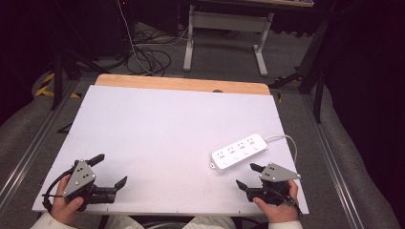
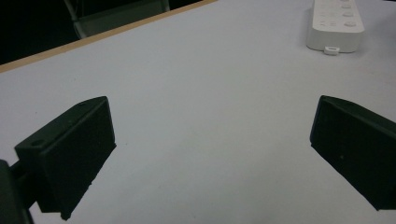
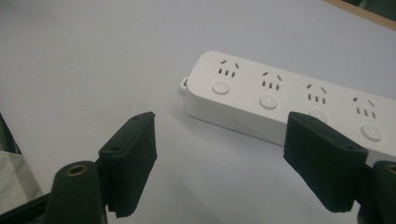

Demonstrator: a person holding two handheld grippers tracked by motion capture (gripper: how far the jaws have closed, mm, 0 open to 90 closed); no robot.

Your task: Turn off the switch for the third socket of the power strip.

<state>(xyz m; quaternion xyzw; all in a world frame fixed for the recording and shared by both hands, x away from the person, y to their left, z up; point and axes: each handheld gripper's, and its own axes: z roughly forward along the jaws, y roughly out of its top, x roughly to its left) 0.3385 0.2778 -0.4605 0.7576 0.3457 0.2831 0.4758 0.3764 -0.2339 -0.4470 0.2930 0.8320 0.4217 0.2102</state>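
A white power strip [image 1: 239,151] with several sockets and round buttons lies on the white tabletop [image 1: 162,129] at the right, its cable [image 1: 286,139] curling off the right edge. My right gripper [image 1: 248,174] rests just in front of it, jaws open, nothing between them. In the right gripper view the power strip [image 3: 280,100] sits just beyond the open right gripper [image 3: 233,149]. My left gripper [image 1: 109,169] rests near the front left corner, open and empty. The left gripper view has the left gripper [image 2: 210,154] over bare board, the power strip [image 2: 334,23] far off.
A wooden strip [image 1: 181,84] edges the far side of the table. Beyond it stand a white desk frame [image 1: 227,33] and loose cables [image 1: 143,52] on the floor. Grey rails [image 1: 28,148] run along both sides of the table.
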